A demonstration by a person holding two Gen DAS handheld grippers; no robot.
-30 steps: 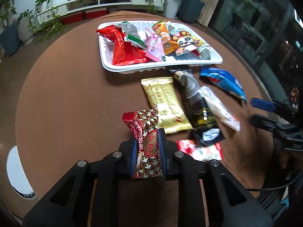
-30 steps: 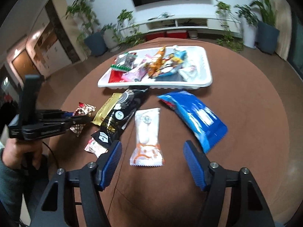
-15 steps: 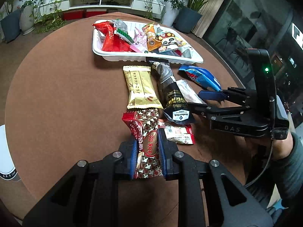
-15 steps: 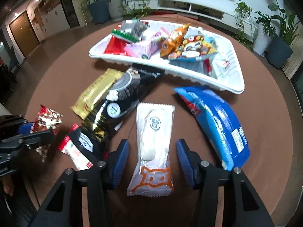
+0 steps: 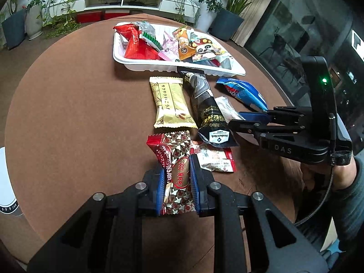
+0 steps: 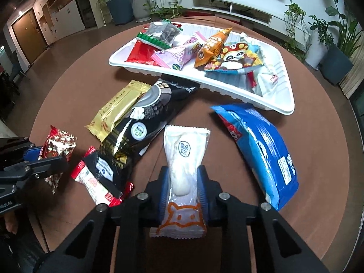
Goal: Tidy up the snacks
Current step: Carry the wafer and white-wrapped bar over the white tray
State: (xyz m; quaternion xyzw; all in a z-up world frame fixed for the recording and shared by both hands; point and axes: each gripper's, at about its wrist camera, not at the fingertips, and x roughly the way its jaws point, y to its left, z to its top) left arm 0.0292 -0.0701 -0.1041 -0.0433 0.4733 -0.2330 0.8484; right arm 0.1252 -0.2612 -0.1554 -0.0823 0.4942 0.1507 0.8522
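Note:
My left gripper (image 5: 176, 166) is shut on a red-and-gold patterned candy packet (image 5: 175, 145) near the table's front. In the right wrist view the same gripper (image 6: 45, 157) shows at the left edge with that packet (image 6: 58, 142). My right gripper (image 6: 183, 177) is closing its jaws on a white snack packet (image 6: 185, 145) with an orange animal drawing; the blue pads press its sides. The white tray (image 6: 279, 104) at the back holds several snacks; from the left wrist, its near rim (image 5: 159, 67) faces me.
On the brown round table lie a gold packet (image 5: 170, 104), a long black packet (image 5: 204, 104), a blue bag (image 6: 261, 147) and a small red-and-white packet (image 5: 213, 157). A person's sleeved hand (image 5: 341, 182) holds the right gripper. Potted plants and a low shelf stand beyond the table.
The right gripper's jaws have come in from wide apart onto the white packet, and it dropped closer to the table. The left gripper kept its hold on the patterned packet and shifted slightly.

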